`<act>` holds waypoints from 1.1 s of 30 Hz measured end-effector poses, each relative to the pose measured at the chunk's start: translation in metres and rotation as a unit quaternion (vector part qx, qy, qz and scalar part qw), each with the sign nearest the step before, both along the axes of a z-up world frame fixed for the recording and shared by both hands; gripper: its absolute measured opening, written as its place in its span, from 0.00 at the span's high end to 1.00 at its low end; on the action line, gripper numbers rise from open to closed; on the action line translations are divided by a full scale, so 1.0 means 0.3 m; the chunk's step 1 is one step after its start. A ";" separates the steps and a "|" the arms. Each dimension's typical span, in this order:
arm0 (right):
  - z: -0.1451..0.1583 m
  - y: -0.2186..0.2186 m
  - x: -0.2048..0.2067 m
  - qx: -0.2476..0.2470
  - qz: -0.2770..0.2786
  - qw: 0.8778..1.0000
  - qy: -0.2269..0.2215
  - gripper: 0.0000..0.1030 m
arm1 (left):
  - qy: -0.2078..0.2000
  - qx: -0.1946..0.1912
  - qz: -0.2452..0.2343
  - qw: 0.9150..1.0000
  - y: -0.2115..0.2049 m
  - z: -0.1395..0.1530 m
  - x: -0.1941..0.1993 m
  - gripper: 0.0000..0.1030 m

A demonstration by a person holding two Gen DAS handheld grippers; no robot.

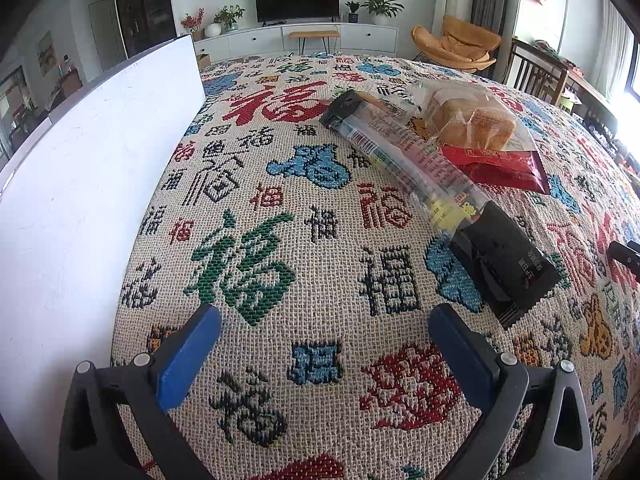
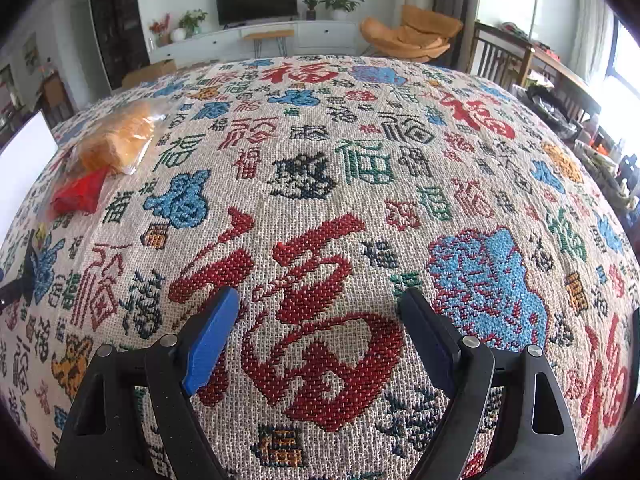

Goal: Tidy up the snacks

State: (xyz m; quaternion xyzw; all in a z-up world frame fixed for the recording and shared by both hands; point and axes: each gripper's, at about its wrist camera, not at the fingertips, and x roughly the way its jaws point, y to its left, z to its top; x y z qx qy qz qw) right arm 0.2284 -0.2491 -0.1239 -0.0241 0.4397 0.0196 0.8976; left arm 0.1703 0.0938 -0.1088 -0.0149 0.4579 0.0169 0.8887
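Both claws hover empty over a desk [image 1: 280, 184] draped in a woven cloth of lucky characters, jaws spread wide, with the snacks not yet touched. From the left claw [image 1: 324, 344], the pile lies toward 1 o'clock: a long clear-and-black snack packet [image 1: 432, 184] runs diagonally, its near black end just beyond the right finger and its far end pointing toward 11 o'clock. Against its far half sit a bagged bread loaf [image 1: 472, 120] and a red pouch [image 1: 504, 168], the pouch partly under the loaf. A white board [image 1: 92, 176] stands upright along the 9 o'clock side. From the right claw [image 2: 318, 336], the same loaf [image 2: 120, 140] and pouch [image 2: 80, 192] lie well apart toward 10 o'clock. The left claw looks the nearer, and the packet's near end the likelier first grasp, taken across its long axis.
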 end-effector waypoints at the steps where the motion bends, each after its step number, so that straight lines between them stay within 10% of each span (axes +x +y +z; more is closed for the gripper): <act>1: 0.000 0.002 -0.001 0.000 0.000 1.000 0.000 0.17 | 0.000 0.000 0.000 1.000 0.000 0.000 0.000 0.00; 22: -0.001 0.000 0.000 0.000 0.000 1.000 0.000 0.17 | 0.011 -0.014 -0.013 1.000 0.008 0.007 0.007 0.00; 29: -0.001 0.001 0.000 0.000 0.000 1.000 0.000 0.17 | 0.010 -0.254 0.049 0.966 0.078 0.083 0.038 0.01; 33: -0.001 0.000 0.000 0.001 0.000 1.000 0.000 0.17 | 0.016 -0.157 -0.013 0.987 -0.116 0.115 0.135 0.01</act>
